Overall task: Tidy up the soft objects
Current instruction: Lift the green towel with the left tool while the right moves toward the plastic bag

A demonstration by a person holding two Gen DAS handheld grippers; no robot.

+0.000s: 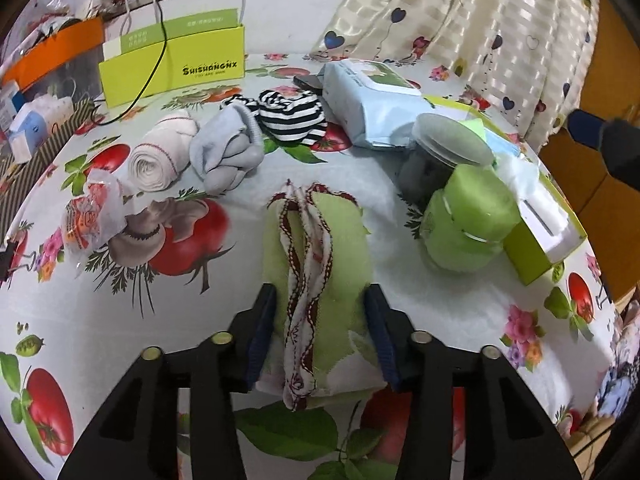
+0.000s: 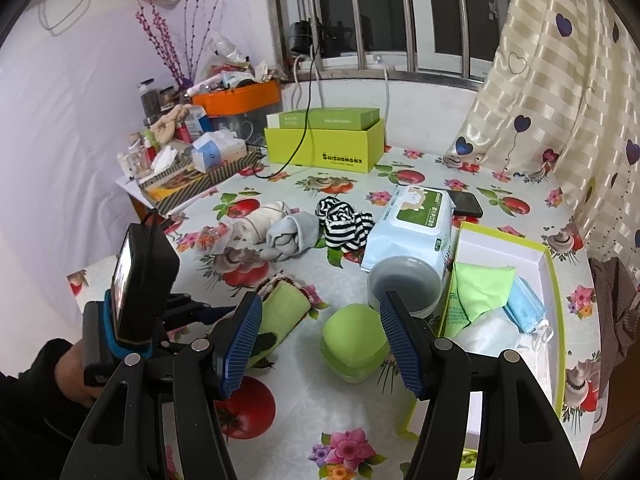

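A folded green cloth with red-and-white trim [image 1: 320, 264] lies on the table between the fingers of my left gripper [image 1: 320, 320], whose jaws stand on either side of it and touch its edges. The cloth also shows in the right wrist view [image 2: 282, 308]. Beyond it lie a white rolled cloth [image 1: 160, 152], a grey sock bundle [image 1: 226, 152] and a striped sock [image 1: 290, 114]. My right gripper [image 2: 320, 344] is open and empty, hovering above a green soap box [image 2: 354, 342].
A dark-lidded jar [image 1: 444, 148], a wipes pack [image 1: 372, 104], a green soap box [image 1: 468, 224] and an open box with masks [image 2: 508, 300] stand at the right. A green box [image 1: 172, 64] stands at the back. A wrapped packet [image 1: 90, 216] lies left.
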